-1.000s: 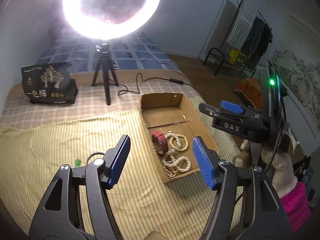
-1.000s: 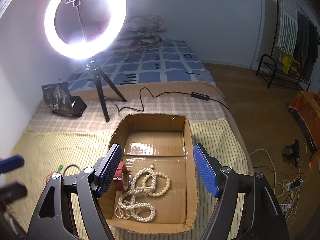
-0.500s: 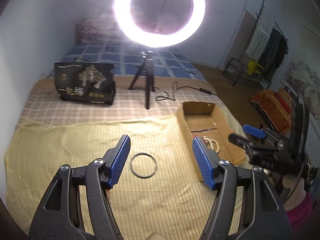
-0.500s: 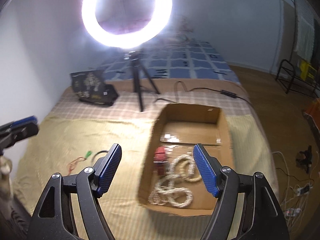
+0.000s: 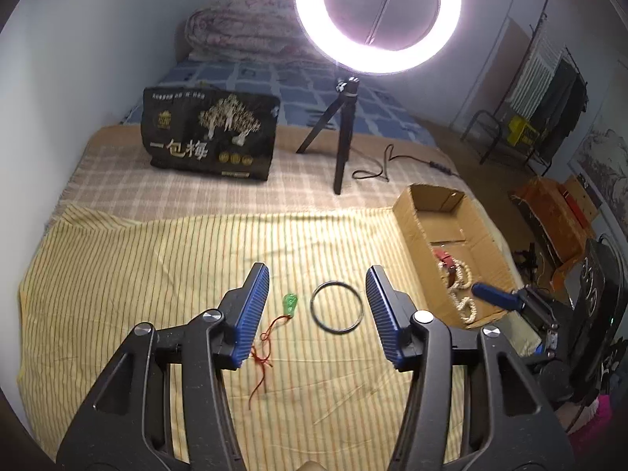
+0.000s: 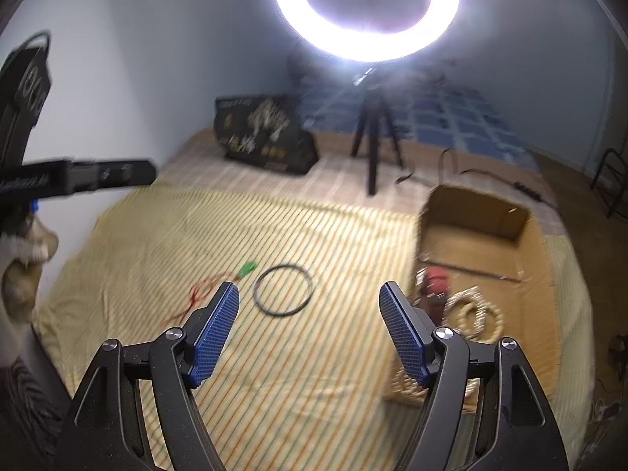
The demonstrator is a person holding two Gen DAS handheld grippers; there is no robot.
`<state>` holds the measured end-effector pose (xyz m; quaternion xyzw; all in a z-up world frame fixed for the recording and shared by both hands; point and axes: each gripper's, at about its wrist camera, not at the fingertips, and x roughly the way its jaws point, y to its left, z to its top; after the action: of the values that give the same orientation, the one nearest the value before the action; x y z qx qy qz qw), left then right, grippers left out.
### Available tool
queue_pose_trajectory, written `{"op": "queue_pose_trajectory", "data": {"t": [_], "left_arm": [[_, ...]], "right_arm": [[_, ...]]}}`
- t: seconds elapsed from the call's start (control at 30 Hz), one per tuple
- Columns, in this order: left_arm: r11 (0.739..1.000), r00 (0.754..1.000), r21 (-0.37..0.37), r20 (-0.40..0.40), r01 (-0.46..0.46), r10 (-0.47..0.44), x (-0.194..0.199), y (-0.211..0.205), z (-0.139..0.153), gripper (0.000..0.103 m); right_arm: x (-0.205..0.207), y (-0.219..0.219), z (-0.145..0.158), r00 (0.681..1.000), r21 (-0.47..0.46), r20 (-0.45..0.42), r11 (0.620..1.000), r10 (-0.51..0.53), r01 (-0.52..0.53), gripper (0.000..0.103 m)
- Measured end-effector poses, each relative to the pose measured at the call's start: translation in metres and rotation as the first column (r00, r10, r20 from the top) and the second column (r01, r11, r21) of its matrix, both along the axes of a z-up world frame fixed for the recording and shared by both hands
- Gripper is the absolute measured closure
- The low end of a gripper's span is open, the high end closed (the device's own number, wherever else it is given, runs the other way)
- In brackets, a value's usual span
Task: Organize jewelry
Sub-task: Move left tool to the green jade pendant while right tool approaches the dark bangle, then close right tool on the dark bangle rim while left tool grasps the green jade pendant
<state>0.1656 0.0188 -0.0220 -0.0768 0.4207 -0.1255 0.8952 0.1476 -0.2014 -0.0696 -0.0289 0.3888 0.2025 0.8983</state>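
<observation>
A black ring bangle (image 5: pixel 336 305) lies flat on the yellow striped cloth (image 5: pixel 157 259); it also shows in the right wrist view (image 6: pixel 283 290). Left of it lies a green pendant (image 5: pixel 290 302) on a red cord (image 5: pixel 262 357); the pendant also shows in the right wrist view (image 6: pixel 247 268). My left gripper (image 5: pixel 317 310) is open and empty, above these two. My right gripper (image 6: pixel 308 329) is open and empty, above the cloth near the bangle. A cardboard box (image 5: pixel 416 212) at the right holds pearl strands (image 5: pixel 465 306) and a red item (image 5: pixel 447 259).
A ring light on a black tripod (image 5: pixel 345 133) stands behind the cloth, its cable (image 5: pixel 384 165) trailing right. A black printed bag (image 5: pixel 210 137) stands at the back left. Beyond the bed's right edge are a clothes rack (image 5: pixel 545 94) and floor clutter.
Both grippers have swung left, away from the box and over the striped cloth. The bangle, pendant and cord have come into view between the fingers. Both grippers stay open.
</observation>
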Motion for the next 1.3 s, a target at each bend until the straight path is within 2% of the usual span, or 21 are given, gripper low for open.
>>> {"op": "queue_pose_trajectory", "data": {"t": [0.13,0.2,0.27,0.4,0.43,0.57,0.7,1.0,1.17,1.3], "left_arm": [[1.000,0.999,-0.015,-0.054,0.001,-0.002,0.011,0.006,-0.021,0.051],[1.000,0.996,-0.028,-0.089,0.012,-0.015,0.017,0.009,-0.032,0.062],[0.999,0.994,-0.031,-0.110,0.009,-0.012,0.022,0.011,-0.042,0.064],[0.999,0.990,-0.044,-0.138,0.005,-0.011,0.031,0.016,-0.054,0.069],[0.999,0.990,-0.045,-0.141,0.005,-0.011,0.032,0.016,-0.056,0.069],[0.999,0.988,-0.053,-0.155,-0.007,-0.001,0.037,0.020,-0.064,0.069],[0.997,0.985,-0.072,-0.174,-0.013,0.000,0.044,0.024,-0.071,0.069],[0.994,0.973,-0.111,-0.228,-0.015,-0.011,0.057,0.023,-0.093,0.070],[0.995,0.965,-0.104,-0.261,0.000,-0.027,0.063,0.016,-0.108,0.072],[0.995,0.960,-0.096,-0.279,0.013,-0.039,0.066,0.012,-0.118,0.075]], "right_arm": [[0.004,0.018,-0.017,0.993,0.021,-0.089,0.997,0.080,-0.078,0.029],[0.004,0.028,-0.025,0.988,0.012,-0.098,0.993,0.122,-0.122,0.030],[0.003,0.036,-0.031,0.982,0.001,-0.103,0.988,0.156,-0.156,0.030],[0.007,0.053,-0.044,0.969,-0.024,-0.120,0.975,0.215,-0.219,0.052],[0.010,0.057,-0.049,0.966,-0.033,-0.132,0.973,0.224,-0.230,0.054],[0.021,0.065,-0.065,0.958,-0.037,-0.168,0.969,0.233,-0.243,0.059],[0.033,0.068,-0.082,0.952,-0.032,-0.202,0.970,0.229,-0.240,0.069],[0.048,0.071,-0.099,0.950,-0.063,-0.226,0.970,0.213,-0.233,0.069],[0.050,0.074,-0.104,0.946,-0.066,-0.234,0.968,0.222,-0.244,0.070],[0.053,0.074,-0.109,0.947,-0.086,-0.247,0.969,0.206,-0.233,0.078]]}}
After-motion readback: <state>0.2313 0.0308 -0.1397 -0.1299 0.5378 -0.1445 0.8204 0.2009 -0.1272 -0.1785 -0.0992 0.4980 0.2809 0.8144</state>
